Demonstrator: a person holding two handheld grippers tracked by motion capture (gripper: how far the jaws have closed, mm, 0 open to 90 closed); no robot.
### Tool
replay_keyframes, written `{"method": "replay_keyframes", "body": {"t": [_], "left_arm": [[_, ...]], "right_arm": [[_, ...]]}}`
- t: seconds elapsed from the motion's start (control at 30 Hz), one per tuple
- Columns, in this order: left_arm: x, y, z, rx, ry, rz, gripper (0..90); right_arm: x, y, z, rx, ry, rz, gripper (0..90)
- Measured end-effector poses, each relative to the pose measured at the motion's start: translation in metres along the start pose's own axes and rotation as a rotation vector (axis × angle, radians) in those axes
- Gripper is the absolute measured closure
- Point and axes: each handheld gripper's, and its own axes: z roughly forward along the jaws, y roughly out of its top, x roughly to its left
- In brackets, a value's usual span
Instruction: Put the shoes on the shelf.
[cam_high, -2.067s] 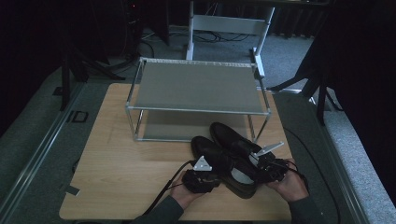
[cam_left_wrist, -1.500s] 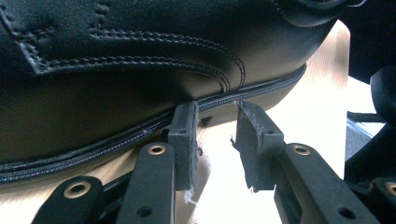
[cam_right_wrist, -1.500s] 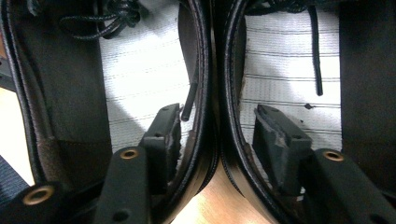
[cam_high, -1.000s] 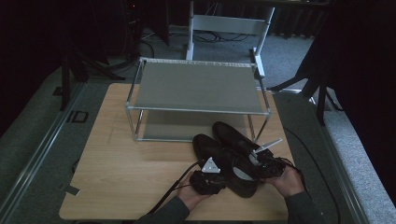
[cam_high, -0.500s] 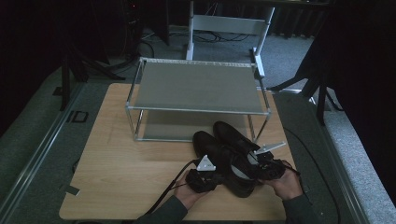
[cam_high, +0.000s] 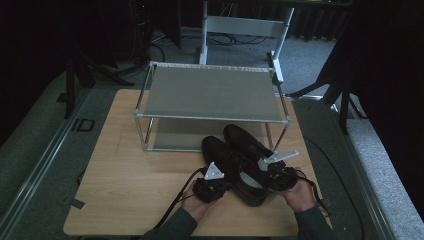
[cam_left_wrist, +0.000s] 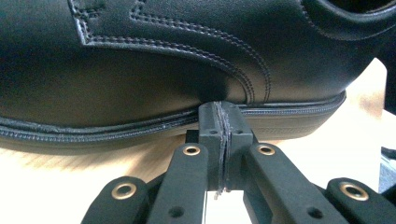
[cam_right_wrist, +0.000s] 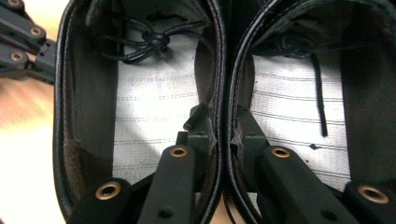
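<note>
The pair of black shoes (cam_high: 235, 160) lies on the near right part of the wooden counter (cam_high: 130, 185), side by side and touching, with the heels toward the person and the toes toward the rack.

The left hand-held gripper (cam_high: 212, 184) is at the outer side of the left shoe (cam_left_wrist: 140, 65), low by the sole. In the left gripper view its two jaws are pressed together with nothing between them, and their tips touch the shoe where the upper meets the sole. The person's left hand (cam_high: 192, 206) holds it from the near edge.

The right hand-held gripper (cam_high: 274, 175) is at the heel end of the pair, held by the right hand (cam_high: 300, 192). In the right gripper view one jaw stands inside each shoe opening, and together they pinch the two inner walls (cam_right_wrist: 223, 93) of the shoes, which are squeezed against each other. The grey insoles (cam_right_wrist: 154, 112) and loose laces (cam_right_wrist: 140, 44) are visible inside.

Behind the shoes stands a metal rack (cam_high: 212, 95) with two grey shelves; the toes reach just beside its lower shelf. Farther away is a white frame (cam_high: 245, 25) on the dark floor.
</note>
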Motion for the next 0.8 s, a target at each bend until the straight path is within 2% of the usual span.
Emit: {"method": "replay_keyframes", "body": {"t": [0.07,0.17,0.4,0.63,0.67,0.8], "left_arm": [[0.003,0.0,-0.001,-0.001,0.01,-0.008,89.1],[0.007,0.001,-0.002,-0.003,0.025,-0.019,89.2],[0.012,0.002,-0.005,-0.01,0.047,-0.03,89.3],[0.022,0.005,-0.008,-0.025,0.07,-0.055,89.4],[0.025,0.007,-0.009,-0.034,0.08,-0.068,89.5],[0.032,0.009,-0.009,-0.041,0.091,-0.085,89.6]], "right_arm": [[0.001,0.001,0.001,-0.002,-0.001,-0.004,80.6],[0.006,0.009,0.005,-0.009,-0.029,-0.02,80.8],[0.008,0.016,0.009,-0.019,-0.034,-0.014,80.8],[0.01,0.023,0.014,-0.034,-0.04,0.011,80.8],[0.008,0.026,0.017,-0.039,-0.037,0.038,80.8],[0.012,0.032,0.02,-0.046,-0.065,0.041,80.8]]}}
